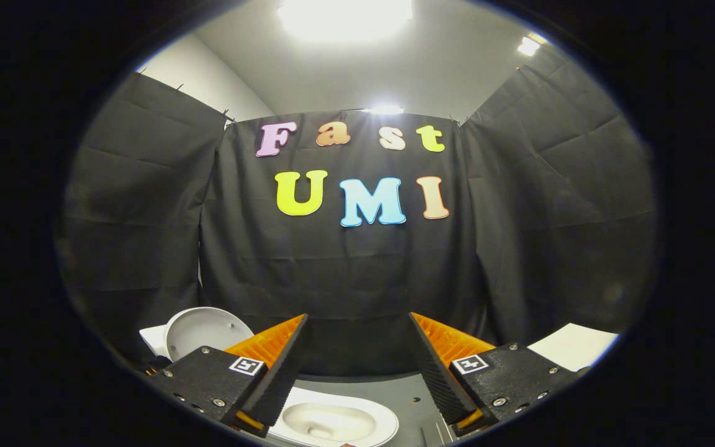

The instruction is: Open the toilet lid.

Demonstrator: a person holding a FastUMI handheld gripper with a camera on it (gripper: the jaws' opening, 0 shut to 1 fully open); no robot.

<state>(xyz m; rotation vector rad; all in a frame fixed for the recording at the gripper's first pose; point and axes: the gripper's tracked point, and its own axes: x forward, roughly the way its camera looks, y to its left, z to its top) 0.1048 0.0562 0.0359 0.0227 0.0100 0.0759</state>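
Black cloth walls (pixel 357 273) hang on three sides of the booth, with a bright ceiling light (pixel 345 15) straight up at twelve o'clock, and I'm looking level across the space rather than down at the work. My gripper (pixel 357 323) has its fingers spread wide apart with nothing between them. Beyond the tips is just cloth.

Down at six o'clock, below and between the fingers, I can see a small white toilet (pixel 332 422) sitting on a grey surface (pixel 407 391), and the bowl looks exposed from here. At about eight o'clock, just behind the left finger, a rounded white piece (pixel 199 329) stands upright. I read that as the toilet lid, already raised or nearly so, though the finger hides where it joins the bowl, so I can't say it's the same unit. A white sheet-like object (pixel 571 344) sits off at four o'clock, well apart from all of it.

My judgement: the lid seems to be up, and what's left is confirming it rests stable. To do that well, I'd tip the view down toward seven o'clock, bring the lid between the fingers before touching anything, and push only gently at its upper edge. A hard nudge could topple a light model like this or slide it across the surface.
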